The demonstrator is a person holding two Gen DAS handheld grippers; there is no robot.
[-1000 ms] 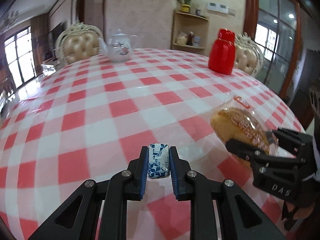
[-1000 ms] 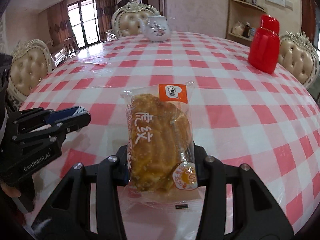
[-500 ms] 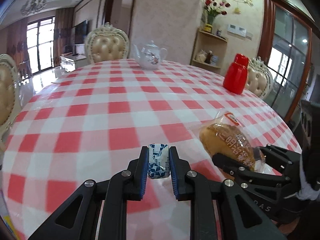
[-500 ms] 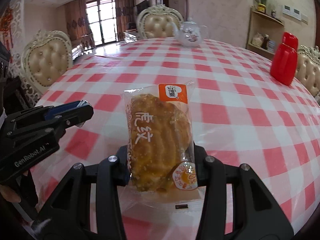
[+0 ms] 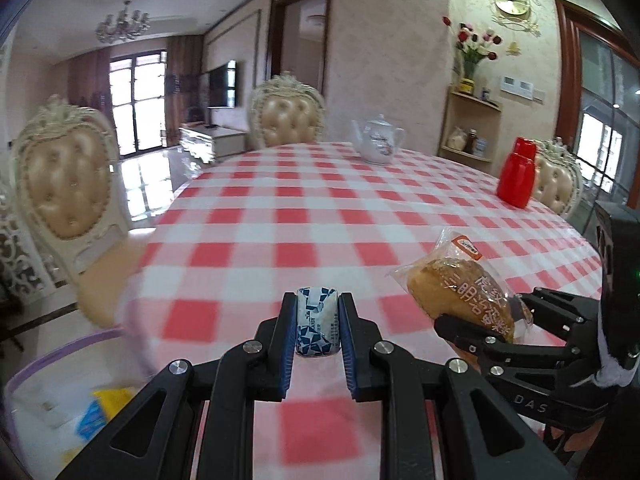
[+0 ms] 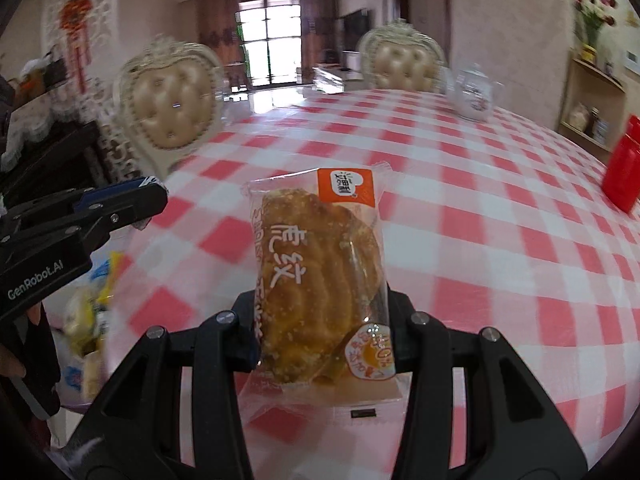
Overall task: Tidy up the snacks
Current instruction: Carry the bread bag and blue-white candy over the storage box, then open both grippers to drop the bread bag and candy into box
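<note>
My left gripper (image 5: pixel 317 312) is shut on a small blue-and-white wrapped candy (image 5: pixel 317 322) and holds it above the table's near left edge. My right gripper (image 6: pixel 320 312) is shut on a clear-wrapped golden pastry with an orange label (image 6: pixel 320 276). In the left wrist view the pastry (image 5: pixel 460 292) and right gripper (image 5: pixel 500 328) are to the right. In the right wrist view the left gripper (image 6: pixel 136 196) is at the left. A clear container with a purple rim (image 5: pixel 52 356) holding several snacks (image 6: pixel 88 312) sits below the table edge at lower left.
The round table has a red-and-white checked cloth (image 5: pixel 320 208). A white teapot (image 5: pixel 378 146) and a red jug (image 5: pixel 516 178) stand at its far side. Padded cream chairs (image 5: pixel 64 188) ring the table. A wall shelf (image 5: pixel 474 128) is behind.
Both grippers have pulled back and swung left with their snacks, from over the table towards its left edge. The snack container has come into view at lower left.
</note>
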